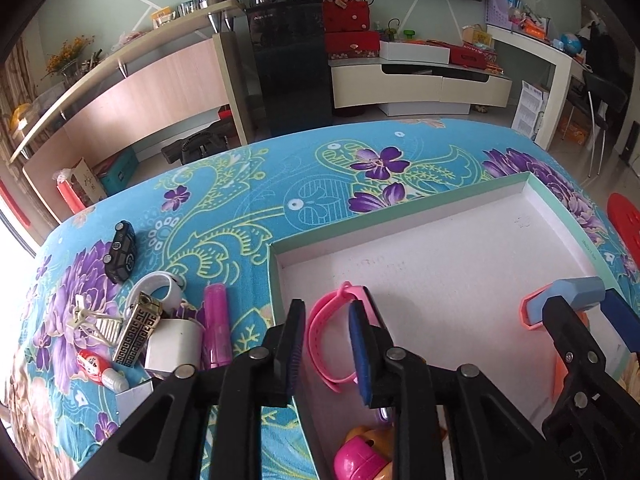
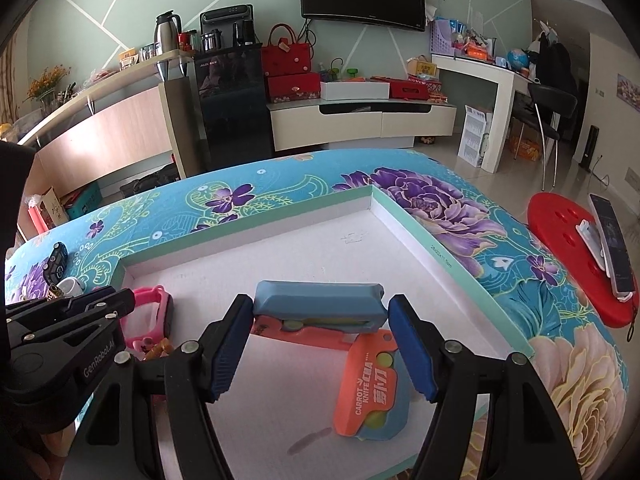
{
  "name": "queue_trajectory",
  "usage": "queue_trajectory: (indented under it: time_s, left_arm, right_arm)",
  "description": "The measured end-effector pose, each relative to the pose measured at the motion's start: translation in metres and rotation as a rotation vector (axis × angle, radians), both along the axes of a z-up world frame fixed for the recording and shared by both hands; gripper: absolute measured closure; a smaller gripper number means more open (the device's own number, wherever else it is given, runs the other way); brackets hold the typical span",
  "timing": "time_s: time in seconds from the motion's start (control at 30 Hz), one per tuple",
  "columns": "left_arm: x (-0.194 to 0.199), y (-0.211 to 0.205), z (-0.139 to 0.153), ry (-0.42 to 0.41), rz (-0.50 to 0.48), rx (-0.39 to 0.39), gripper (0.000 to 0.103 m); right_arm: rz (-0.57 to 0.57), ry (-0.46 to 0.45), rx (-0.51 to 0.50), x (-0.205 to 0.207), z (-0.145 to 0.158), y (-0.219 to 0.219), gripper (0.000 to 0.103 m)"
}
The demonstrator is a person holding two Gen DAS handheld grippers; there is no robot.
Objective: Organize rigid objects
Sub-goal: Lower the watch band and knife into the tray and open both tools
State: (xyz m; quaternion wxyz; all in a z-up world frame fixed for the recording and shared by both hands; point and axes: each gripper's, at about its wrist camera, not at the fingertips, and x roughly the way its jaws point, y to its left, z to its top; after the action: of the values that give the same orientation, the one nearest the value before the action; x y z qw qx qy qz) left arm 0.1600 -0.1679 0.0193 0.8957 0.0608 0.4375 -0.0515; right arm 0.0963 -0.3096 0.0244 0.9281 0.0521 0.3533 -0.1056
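We see a shallow white tray (image 1: 440,256) with a pale green rim lying on a table covered by a blue flowered cloth (image 1: 280,184).

The left hand-held gripper (image 1: 326,348) hangs over the tray's near left corner with its blue-padded jaws partly spread. A pink watch (image 1: 324,340) lies in the tray between them; the dark watch face sits right at the right pad, but we cannot tell whether the pad presses on it, and the left pad stands clear of the strap. Below it, in the tray's near corner, a pink and yellow toy (image 1: 360,456) peeks out.

The right hand-held gripper (image 2: 320,344) is spread wide around a blue block (image 2: 320,306), one pad at each end of it; whether the pads squeeze it we cannot tell. The block sits on an orange piece, and just in front lies an orange carrot knife toy (image 2: 368,384), flat on the tray floor.

Left of the tray, on the cloth, a cluster waits unsorted: a black toy car (image 1: 120,252), a white ring-shaped piece (image 1: 160,288), a pink tube (image 1: 216,324), a bronze tower model (image 1: 138,332), a white cube (image 1: 172,348), a small windmill figure (image 1: 96,320) and a red and white doll (image 1: 100,368).
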Motion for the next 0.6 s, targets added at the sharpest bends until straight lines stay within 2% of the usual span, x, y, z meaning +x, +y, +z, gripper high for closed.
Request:
queue_trajectory:
  time_s: [0.03, 0.1, 0.17, 0.23, 0.27, 0.37, 0.43, 0.6]
  left_arm:
    - [-0.001, 0.001, 0.002, -0.002, 0.005, -0.005, 0.058]
    - [-0.004, 0.004, 0.006, -0.005, 0.014, -0.012, 0.049]
    - [-0.007, 0.008, 0.010, -0.011, 0.025, -0.014, 0.045]
    - [-0.011, 0.014, 0.013, -0.018, 0.041, -0.015, 0.033]
    - [-0.014, 0.018, 0.014, -0.021, 0.052, -0.018, 0.030]
    - [-0.019, 0.033, 0.015, -0.020, 0.091, -0.031, 0.016]
    - [-0.022, 0.044, 0.014, -0.019, 0.120, -0.036, 0.003]
    - [-0.029, 0.068, 0.013, -0.018, 0.184, -0.026, 0.000]
  right_arm:
    - [-0.001, 0.001, 0.006, 0.000, 0.000, -0.001, 0.032]
    - [-0.008, 0.006, 0.009, -0.001, 0.002, -0.002, 0.032]
    - [-0.018, 0.005, 0.011, -0.002, 0.004, -0.004, 0.032]
    - [-0.018, 0.006, 0.023, -0.004, 0.005, -0.005, 0.025]
    - [-0.016, 0.011, 0.030, -0.003, 0.005, -0.006, 0.022]
    - [-0.008, 0.026, 0.029, -0.002, 0.003, -0.004, 0.021]
    - [0.011, 0.039, 0.029, 0.000, 0.002, 0.000, 0.021]
    - [0.052, 0.054, -0.001, 0.003, 0.001, 0.016, 0.020]
